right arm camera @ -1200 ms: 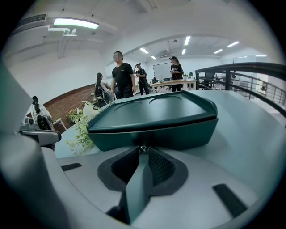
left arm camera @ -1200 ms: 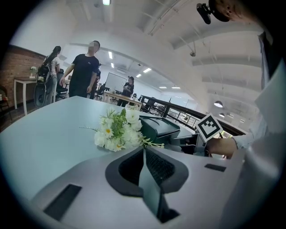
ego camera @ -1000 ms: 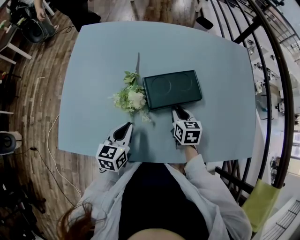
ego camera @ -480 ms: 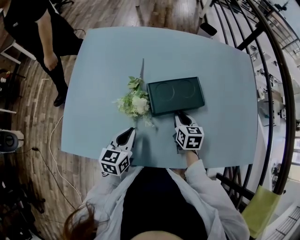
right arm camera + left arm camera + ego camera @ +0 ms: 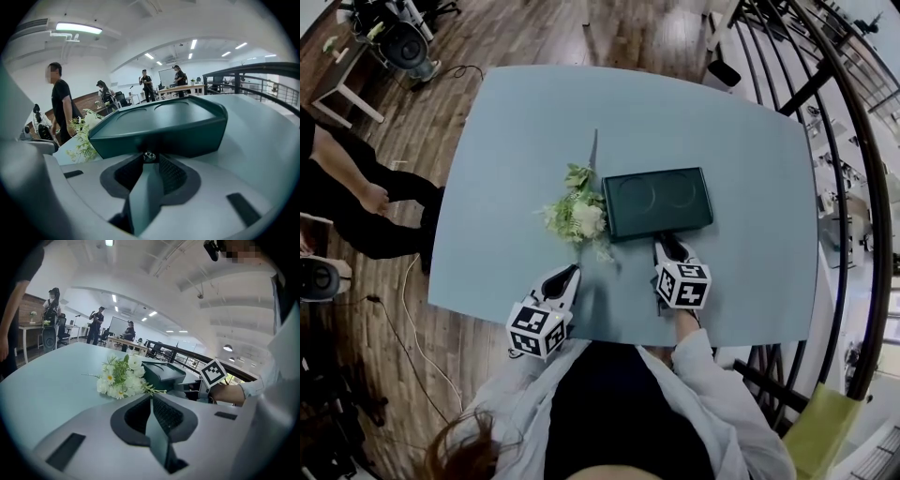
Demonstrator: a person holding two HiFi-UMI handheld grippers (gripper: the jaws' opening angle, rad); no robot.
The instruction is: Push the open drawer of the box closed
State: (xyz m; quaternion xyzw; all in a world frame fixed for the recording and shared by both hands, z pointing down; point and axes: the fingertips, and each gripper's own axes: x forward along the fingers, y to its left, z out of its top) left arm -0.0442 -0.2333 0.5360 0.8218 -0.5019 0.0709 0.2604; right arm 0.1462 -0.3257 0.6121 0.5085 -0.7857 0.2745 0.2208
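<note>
We list one white long-sleeved shirt [image 5: 722,394], loose, worn open over a black top [image 5: 614,412]. We note its white sleeve cuff [image 5: 251,387] ending at the bare right hand [image 5: 227,393], and long reddish-brown hair [image 5: 455,455] in loose strands over the left shoulder.

The box [image 5: 657,202] looks like dark green moulded plastic, smooth with a soft satin sheen; the small knob [image 5: 149,156] on its near face is shiny metal. The table [image 5: 516,141] top is smooth, matt pale blue, and the floor [image 5: 516,37] is brown wood planking. The flowers [image 5: 578,216] left of the box have matt white petals, cloth or real I cannot tell. The left gripper [image 5: 151,397] has a matt grey plastic shell and dark ribbed pads [image 5: 166,416]
</note>
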